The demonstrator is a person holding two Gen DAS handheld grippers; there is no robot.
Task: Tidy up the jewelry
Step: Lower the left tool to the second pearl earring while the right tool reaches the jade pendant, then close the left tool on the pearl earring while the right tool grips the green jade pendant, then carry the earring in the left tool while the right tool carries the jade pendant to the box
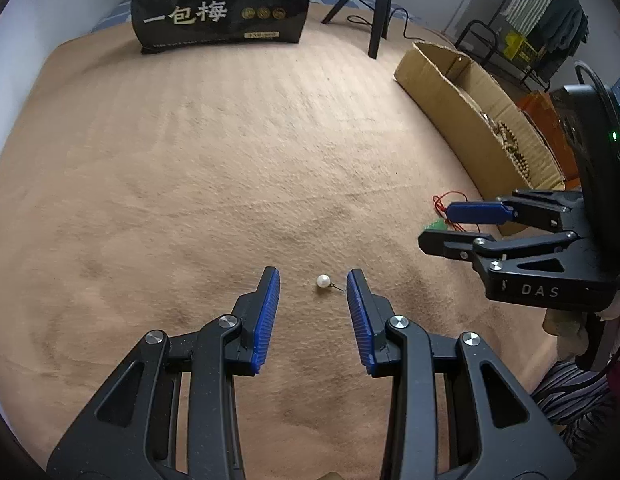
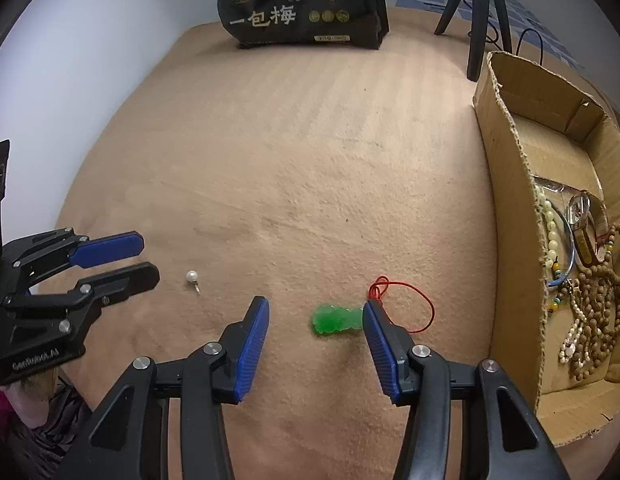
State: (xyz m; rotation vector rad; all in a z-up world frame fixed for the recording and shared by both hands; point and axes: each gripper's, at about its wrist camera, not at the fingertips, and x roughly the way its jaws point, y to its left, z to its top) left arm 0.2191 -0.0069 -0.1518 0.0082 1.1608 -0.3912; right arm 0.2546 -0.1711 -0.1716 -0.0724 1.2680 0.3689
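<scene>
A tan blanket-covered surface (image 2: 293, 152) is shown, with a cardboard box (image 2: 510, 184) at 3 o'clock already holding bead strands (image 2: 594, 304). The right claw (image 2: 314, 314) is held wide open and empty; the green pendant (image 2: 336, 319) lies between its pads, its long axis across the gap, touching or just beside the right-hand pad, with its red cord (image 2: 424, 306) trailing toward 2 o'clock. The left claw (image 1: 313, 284), likewise open and empty, is aimed at the pearl earring (image 1: 324, 281), which lies at 12 o'clock between its tips, nearer the right one.
</scene>
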